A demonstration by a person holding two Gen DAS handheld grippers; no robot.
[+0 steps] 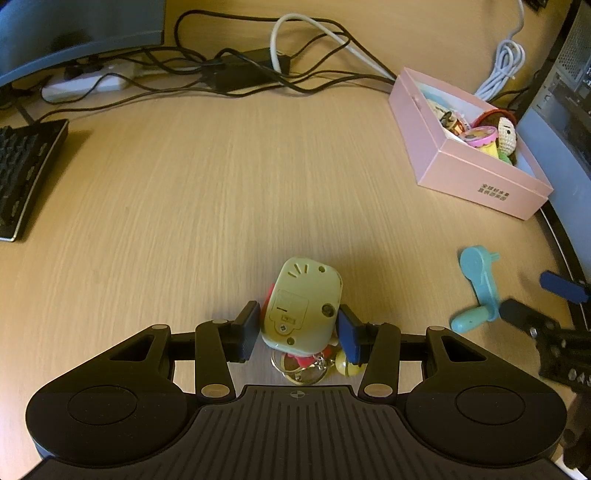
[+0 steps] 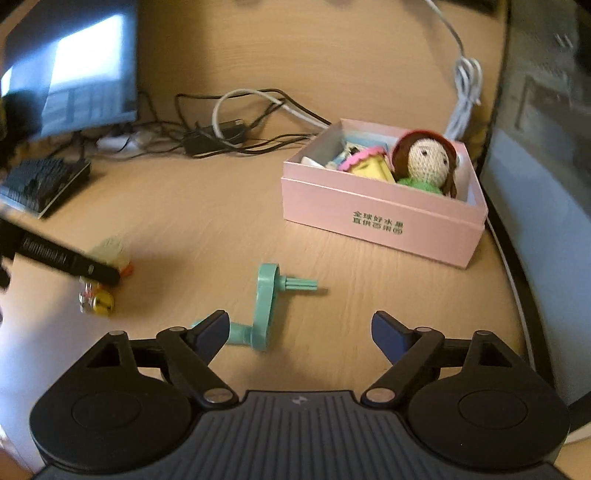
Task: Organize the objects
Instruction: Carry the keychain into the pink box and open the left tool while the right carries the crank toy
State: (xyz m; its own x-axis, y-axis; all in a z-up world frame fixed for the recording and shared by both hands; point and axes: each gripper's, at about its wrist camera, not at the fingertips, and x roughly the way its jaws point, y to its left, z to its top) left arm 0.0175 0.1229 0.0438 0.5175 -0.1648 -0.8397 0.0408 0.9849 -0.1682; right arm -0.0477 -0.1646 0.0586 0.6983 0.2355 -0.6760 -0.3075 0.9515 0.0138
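A pale green toy keychain point(image 1: 301, 308) with a gold bell point(image 1: 346, 363) and key rings lies on the wooden desk point(image 1: 221, 184). My left gripper point(image 1: 301, 332) straddles it, fingers on both sides; whether the pads touch it is unclear. A teal plastic crank point(image 2: 264, 308) lies on the desk; my right gripper point(image 2: 299, 332) is open, its left finger point(image 2: 208, 332) beside the crank's handle. The crank also shows in the left wrist view point(image 1: 478, 288). An open pink box point(image 2: 380, 218) holds a crochet doll point(image 2: 428, 160) and other toys. The keychain point(image 2: 107, 262) shows blurred at the right wrist view's left.
A keyboard point(image 1: 26, 173) lies at the left, a monitor point(image 1: 74, 29) behind it. A tangle of cables and a power strip point(image 1: 229, 70) run along the back. A coiled white cable point(image 1: 502, 66) lies behind the pink box point(image 1: 469, 173). A dark computer case point(image 1: 569, 74) stands at the right edge.
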